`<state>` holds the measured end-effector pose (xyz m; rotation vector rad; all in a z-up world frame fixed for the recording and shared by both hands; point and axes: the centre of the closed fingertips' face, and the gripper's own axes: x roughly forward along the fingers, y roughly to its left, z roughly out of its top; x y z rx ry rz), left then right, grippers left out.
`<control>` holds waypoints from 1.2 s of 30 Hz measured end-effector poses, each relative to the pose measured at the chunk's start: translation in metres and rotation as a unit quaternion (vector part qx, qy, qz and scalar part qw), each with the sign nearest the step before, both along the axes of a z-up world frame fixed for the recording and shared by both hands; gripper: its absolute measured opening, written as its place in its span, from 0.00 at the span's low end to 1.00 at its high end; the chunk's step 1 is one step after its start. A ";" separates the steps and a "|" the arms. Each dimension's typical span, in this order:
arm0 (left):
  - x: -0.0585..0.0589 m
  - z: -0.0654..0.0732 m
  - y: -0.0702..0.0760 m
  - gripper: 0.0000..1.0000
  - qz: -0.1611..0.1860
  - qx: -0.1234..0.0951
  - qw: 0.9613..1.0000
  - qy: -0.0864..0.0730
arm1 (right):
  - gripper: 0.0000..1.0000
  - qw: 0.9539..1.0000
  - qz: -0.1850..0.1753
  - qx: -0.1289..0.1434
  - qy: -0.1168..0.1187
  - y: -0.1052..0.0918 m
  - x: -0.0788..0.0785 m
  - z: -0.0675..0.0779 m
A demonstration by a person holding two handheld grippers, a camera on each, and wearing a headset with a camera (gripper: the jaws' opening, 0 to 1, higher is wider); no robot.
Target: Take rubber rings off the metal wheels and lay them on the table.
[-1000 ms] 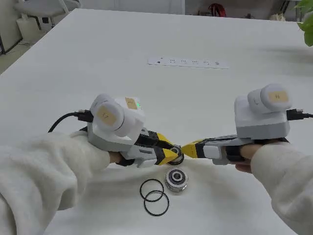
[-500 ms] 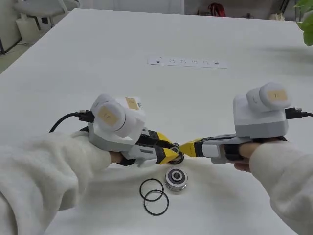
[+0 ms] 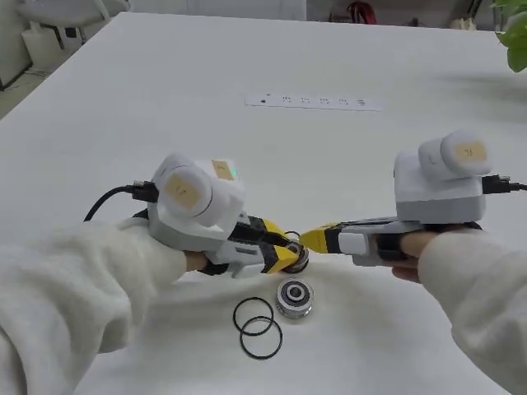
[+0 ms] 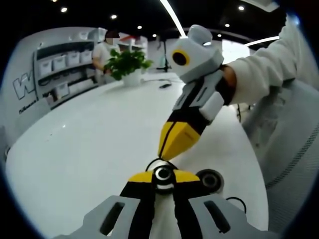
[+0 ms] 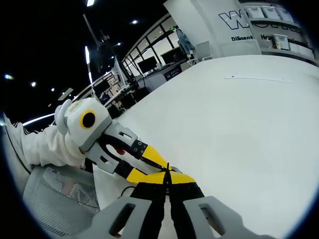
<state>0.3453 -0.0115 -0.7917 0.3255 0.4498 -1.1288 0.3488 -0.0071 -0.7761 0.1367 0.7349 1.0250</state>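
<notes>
My left gripper [image 3: 290, 257] is shut on a small metal wheel [image 3: 299, 262], held just above the white table [image 3: 247, 148]; its own view shows the wheel [image 4: 163, 173] clamped between the yellow tips. My right gripper [image 3: 307, 239] comes in from the right, its jaws shut [image 5: 167, 178] on a thin black rubber ring [image 3: 289, 236] at the held wheel's top edge. A second metal wheel [image 3: 294, 296] lies flat on the table just in front. Two loose rubber rings [image 3: 254, 314] [image 3: 262, 337] overlap beside it.
A white power strip [image 3: 311, 101] lies farther back on the table. A black cable [image 3: 107, 202] trails left from the left gripper. Plant leaves [image 3: 517, 41] reach in at the far right. White sleeves [image 3: 74, 288] cover the near table edge.
The right gripper's tips have risen slightly and drawn back to the right, lifting a loop of the ring above the held wheel. The left gripper holds steady.
</notes>
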 end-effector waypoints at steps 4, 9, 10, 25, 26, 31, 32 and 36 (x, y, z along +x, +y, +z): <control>0.000 0.000 0.000 0.14 0.001 -0.004 1.000 0.006 | 0.00 1.000 0.002 -0.005 0.002 0.000 -0.001 -0.003; 0.000 0.000 0.001 0.14 -0.001 -0.001 1.000 0.012 | 0.00 1.000 -0.003 -0.007 0.006 -0.003 0.001 -0.005; 0.000 0.001 0.001 0.14 -0.003 0.002 1.000 0.013 | 0.00 1.000 -0.004 -0.007 0.006 -0.003 0.001 -0.005; -0.006 0.031 0.007 0.37 -0.022 -0.004 1.000 0.002 | 0.00 1.000 -0.011 0.002 0.002 -0.004 0.004 0.000; -0.007 0.034 0.007 0.40 -0.024 -0.005 1.000 -0.001 | 0.00 1.000 -0.012 0.003 0.002 -0.004 0.004 0.001; -0.009 0.044 0.008 0.48 -0.032 -0.006 0.999 -0.008 | 0.00 1.000 -0.014 0.009 0.003 -0.004 0.005 0.004; -0.009 0.048 0.008 0.50 -0.033 -0.007 0.999 -0.015 | 0.00 1.000 -0.015 0.010 0.002 -0.004 0.005 0.005; -0.008 0.063 0.011 0.58 -0.032 -0.013 0.999 -0.030 | 0.00 1.000 -0.018 0.018 -0.001 -0.004 0.007 0.010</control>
